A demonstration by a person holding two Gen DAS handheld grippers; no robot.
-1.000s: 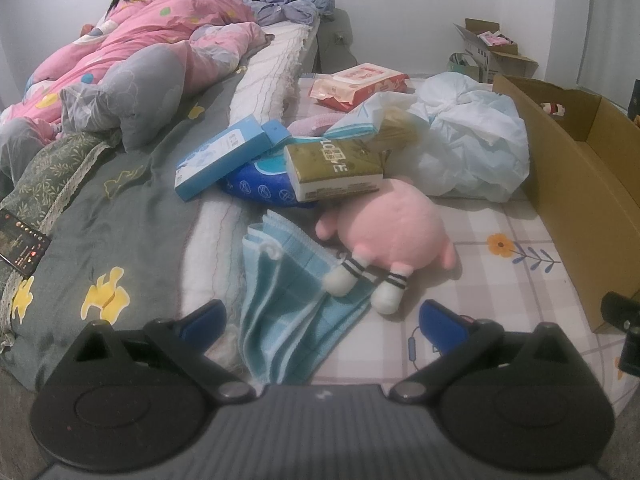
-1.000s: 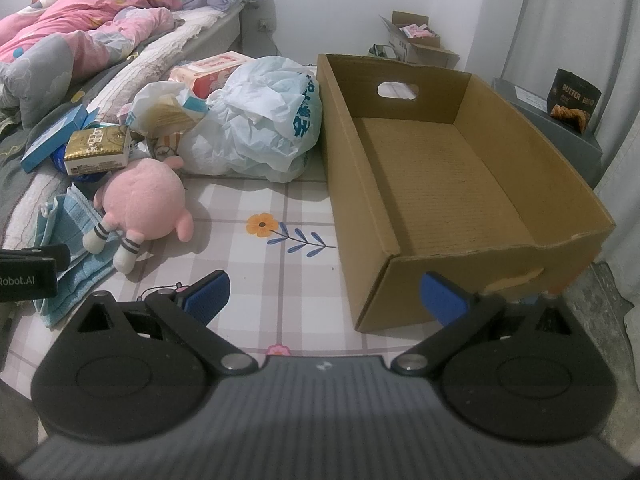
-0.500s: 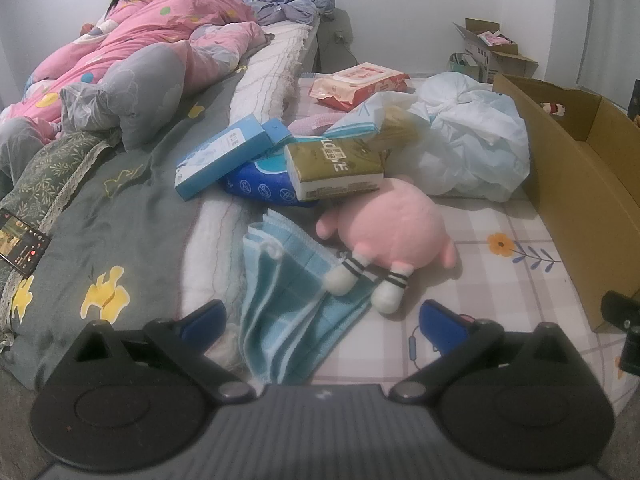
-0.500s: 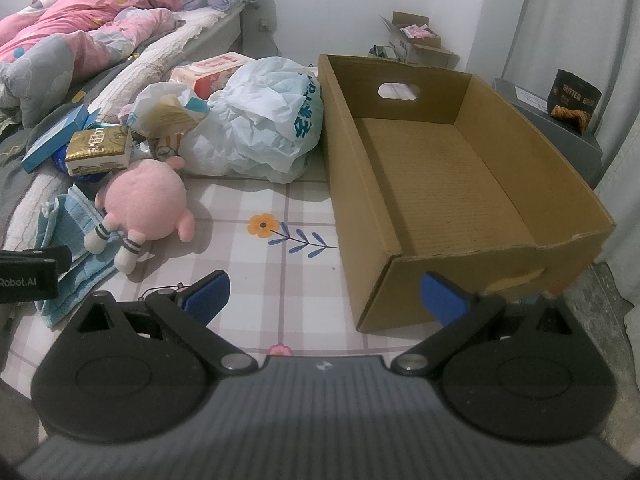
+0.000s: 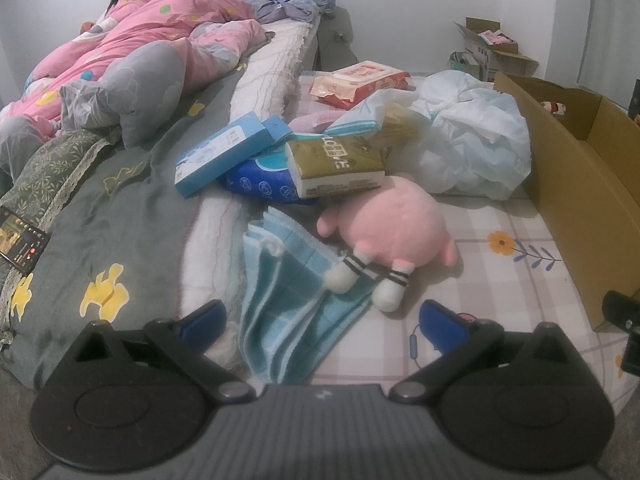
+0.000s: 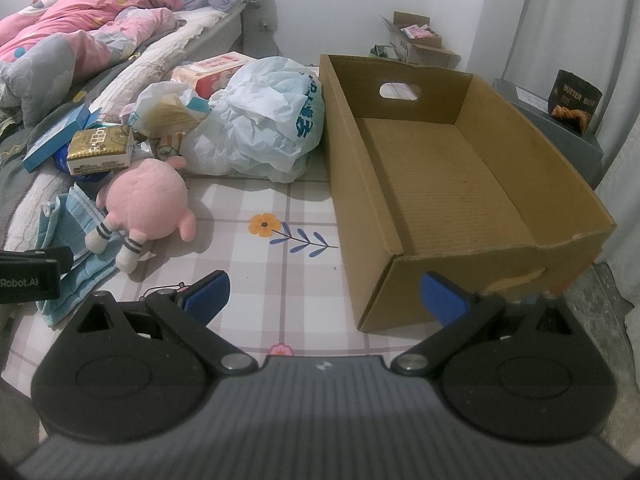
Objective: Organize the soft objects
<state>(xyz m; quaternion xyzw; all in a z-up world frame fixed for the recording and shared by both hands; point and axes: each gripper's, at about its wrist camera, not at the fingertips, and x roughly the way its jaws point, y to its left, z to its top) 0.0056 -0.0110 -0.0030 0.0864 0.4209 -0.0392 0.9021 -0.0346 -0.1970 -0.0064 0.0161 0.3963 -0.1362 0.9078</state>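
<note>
A pink plush toy (image 5: 396,224) with striped white feet lies on the checked sheet, its feet resting on a folded light-blue cloth (image 5: 296,304). My left gripper (image 5: 322,320) is open just short of the cloth, with nothing between its fingers. In the right wrist view the plush toy (image 6: 148,204) and the blue cloth (image 6: 68,232) lie at the left. An empty cardboard box (image 6: 448,184) stands to the right. My right gripper (image 6: 324,296) is open above the sheet near the box's front corner, holding nothing.
Behind the plush toy lie a gold tissue pack (image 5: 336,164), a blue carton (image 5: 224,156), a blue wipes pack (image 5: 260,178), a red-and-white pack (image 5: 358,82) and a crumpled white plastic bag (image 5: 472,144). A person under a pink quilt (image 5: 160,40) lies far left. A phone (image 5: 20,238) rests on the grey blanket.
</note>
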